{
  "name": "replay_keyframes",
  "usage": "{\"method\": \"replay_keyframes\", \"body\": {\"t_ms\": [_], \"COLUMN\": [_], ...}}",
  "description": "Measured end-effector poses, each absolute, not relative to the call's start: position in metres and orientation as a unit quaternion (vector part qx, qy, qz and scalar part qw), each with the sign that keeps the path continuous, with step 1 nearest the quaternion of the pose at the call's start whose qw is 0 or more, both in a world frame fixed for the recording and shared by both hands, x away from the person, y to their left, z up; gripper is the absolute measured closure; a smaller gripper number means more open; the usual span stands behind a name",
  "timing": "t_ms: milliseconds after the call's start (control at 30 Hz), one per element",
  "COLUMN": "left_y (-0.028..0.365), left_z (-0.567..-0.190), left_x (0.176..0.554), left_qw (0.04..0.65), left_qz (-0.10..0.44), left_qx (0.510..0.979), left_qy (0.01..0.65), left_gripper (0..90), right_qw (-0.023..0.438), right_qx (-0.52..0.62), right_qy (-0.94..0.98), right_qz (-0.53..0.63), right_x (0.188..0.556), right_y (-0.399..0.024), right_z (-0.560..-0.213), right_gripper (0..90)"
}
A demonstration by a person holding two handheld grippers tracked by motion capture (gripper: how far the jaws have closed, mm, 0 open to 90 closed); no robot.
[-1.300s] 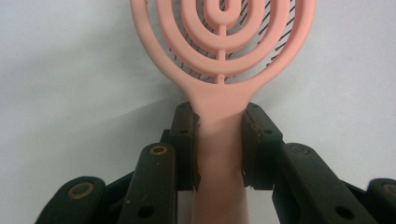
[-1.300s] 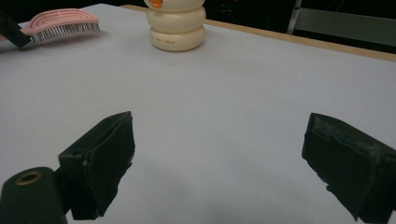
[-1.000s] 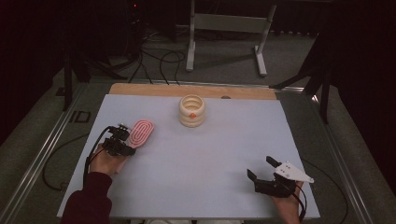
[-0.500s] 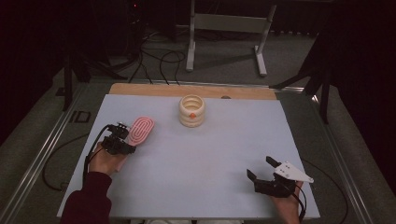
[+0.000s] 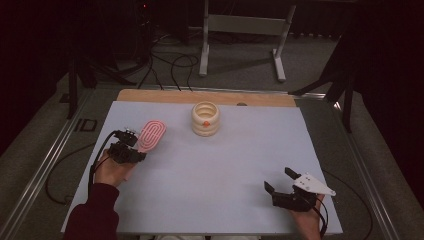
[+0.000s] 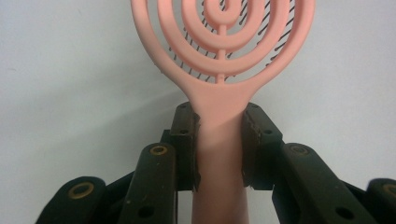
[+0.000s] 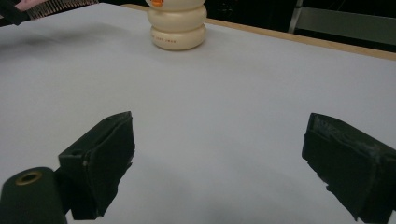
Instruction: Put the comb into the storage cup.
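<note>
A pink hairbrush with a ringed oval head is held at the left of the white table, its bristles facing down. My left gripper is shut on the brush's handle, the two pads pressing its sides just below the head. A cream ribbed holder with an orange dot stands at the far middle of the table, and it also appears as the cream holder far ahead in the right gripper view. My right gripper rests near the front right edge, open, with bare table between its fingers.
The white table top has a wooden strip along its far edge. Cables and a metal stand lie on the floor beyond. A rail runs along the left side.
</note>
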State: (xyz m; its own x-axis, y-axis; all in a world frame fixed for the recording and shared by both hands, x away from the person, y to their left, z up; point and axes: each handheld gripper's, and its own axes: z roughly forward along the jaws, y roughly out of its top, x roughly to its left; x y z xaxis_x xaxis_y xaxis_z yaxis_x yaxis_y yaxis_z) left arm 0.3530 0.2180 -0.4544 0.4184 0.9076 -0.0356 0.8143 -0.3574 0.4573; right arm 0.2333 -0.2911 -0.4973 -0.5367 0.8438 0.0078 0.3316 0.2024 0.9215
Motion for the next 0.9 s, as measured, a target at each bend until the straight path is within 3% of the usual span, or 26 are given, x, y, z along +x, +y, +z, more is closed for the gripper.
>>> {"method": "replay_keyframes", "body": {"t_ms": [900], "left_y": [0.211], "left_z": [-0.434], "left_x": [0.348], "left_qw": [0.249], "left_qz": [0.141], "left_qx": [0.82], "left_qy": [0.496], "left_gripper": [69.9], "right_qw": [0.261], "right_qx": [0.404], "right_qy": [0.729], "right_qz": [0.487], "right_x": [0.233], "right_y": [-0.292], "right_z": [-0.497], "right_gripper": [9.2]}}
